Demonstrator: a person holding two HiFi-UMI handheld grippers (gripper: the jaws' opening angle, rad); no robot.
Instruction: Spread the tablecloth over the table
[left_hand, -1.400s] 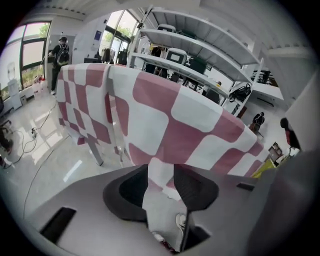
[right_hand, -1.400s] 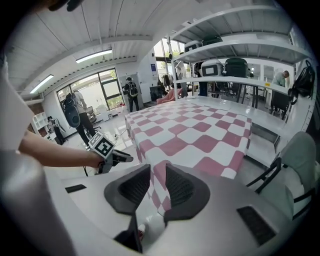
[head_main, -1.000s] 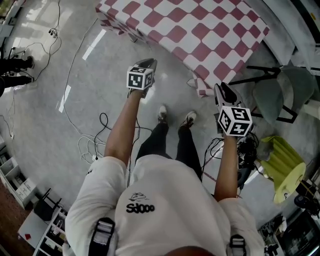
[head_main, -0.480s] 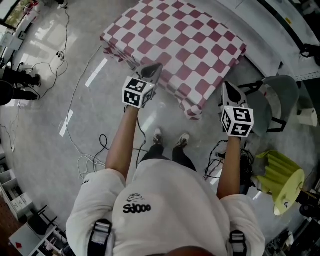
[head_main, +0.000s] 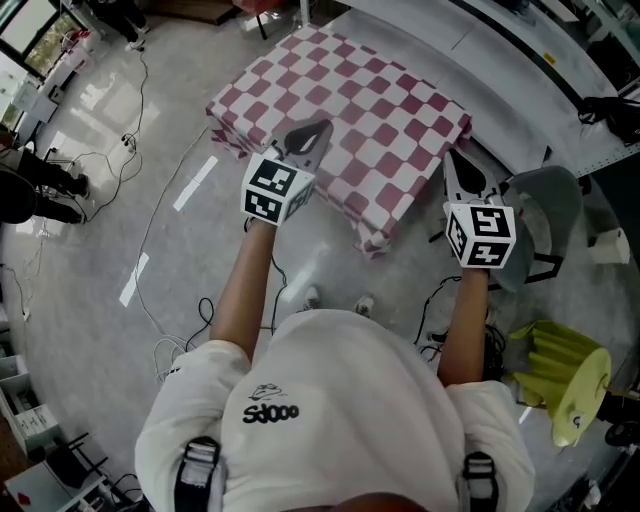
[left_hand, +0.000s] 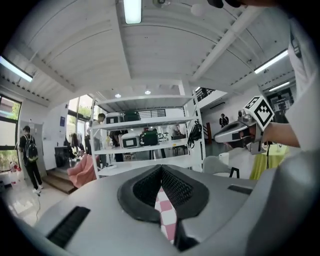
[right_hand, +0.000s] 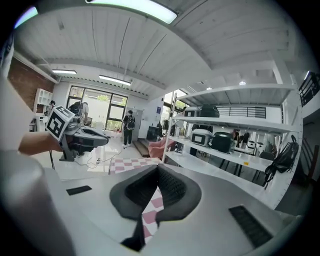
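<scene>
Left gripper (head_main: 303, 138) and right gripper (head_main: 458, 172) are each clenching the checked tablecloth (head_main: 380, 100) by its edge. Bare floor (head_main: 120, 170) is lying outside the left one; a chair (head_main: 548, 195) is standing beside the right.

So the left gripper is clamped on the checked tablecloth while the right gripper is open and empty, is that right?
Not quite: the left gripper is clamped on the checked tablecloth, but the right gripper is shut on it too, not open and empty. The right gripper view shows the cloth pinched between its jaws.
</scene>
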